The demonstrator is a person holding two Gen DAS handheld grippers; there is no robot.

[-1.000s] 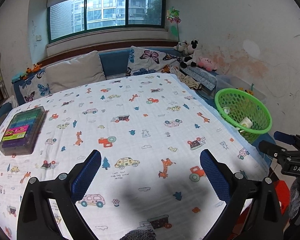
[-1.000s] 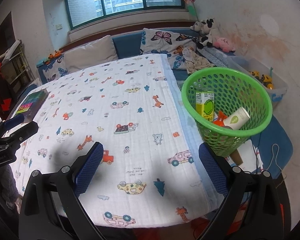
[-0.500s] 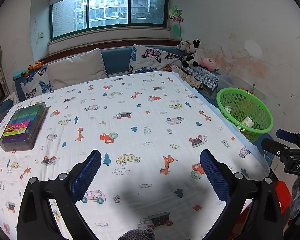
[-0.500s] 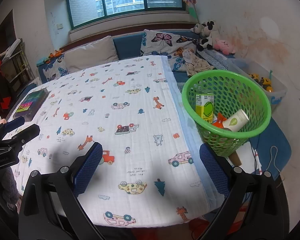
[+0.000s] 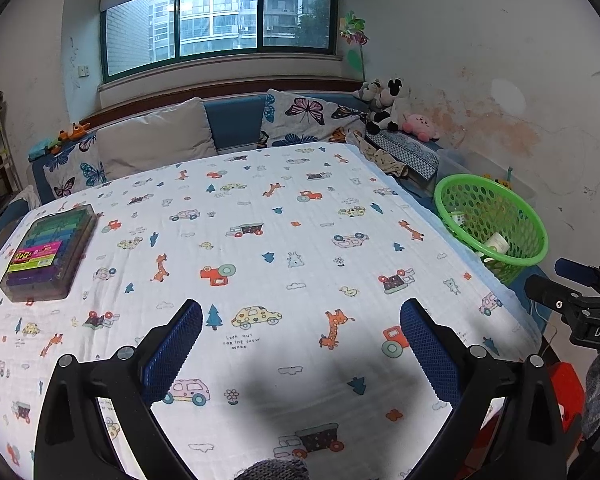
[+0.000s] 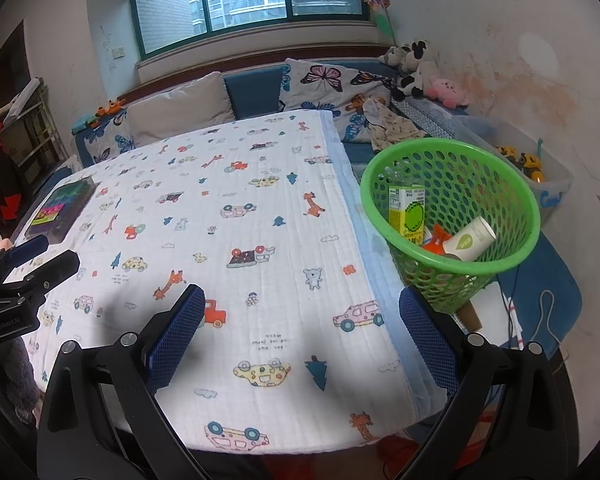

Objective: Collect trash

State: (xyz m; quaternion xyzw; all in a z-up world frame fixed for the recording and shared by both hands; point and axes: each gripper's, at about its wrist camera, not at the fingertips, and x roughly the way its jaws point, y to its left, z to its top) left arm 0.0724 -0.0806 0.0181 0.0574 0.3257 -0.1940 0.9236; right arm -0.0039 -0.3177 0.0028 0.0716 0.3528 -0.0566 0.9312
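Trash sits gathered in the green basket just off the table's right edge: a juice carton, a cup. Left gripper and right gripper hang with fingers apart and empty above the table's near edge, probably because collecting is finished.

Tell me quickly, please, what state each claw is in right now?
Left claw: open, holding nothing, above the printed blanket.
Right claw: open, holding nothing, beside the green basket.

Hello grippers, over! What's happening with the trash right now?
Left gripper open, empty. Right gripper open, empty. Carton and cup in green basket. Nothing blocking; marker box on the cloth.
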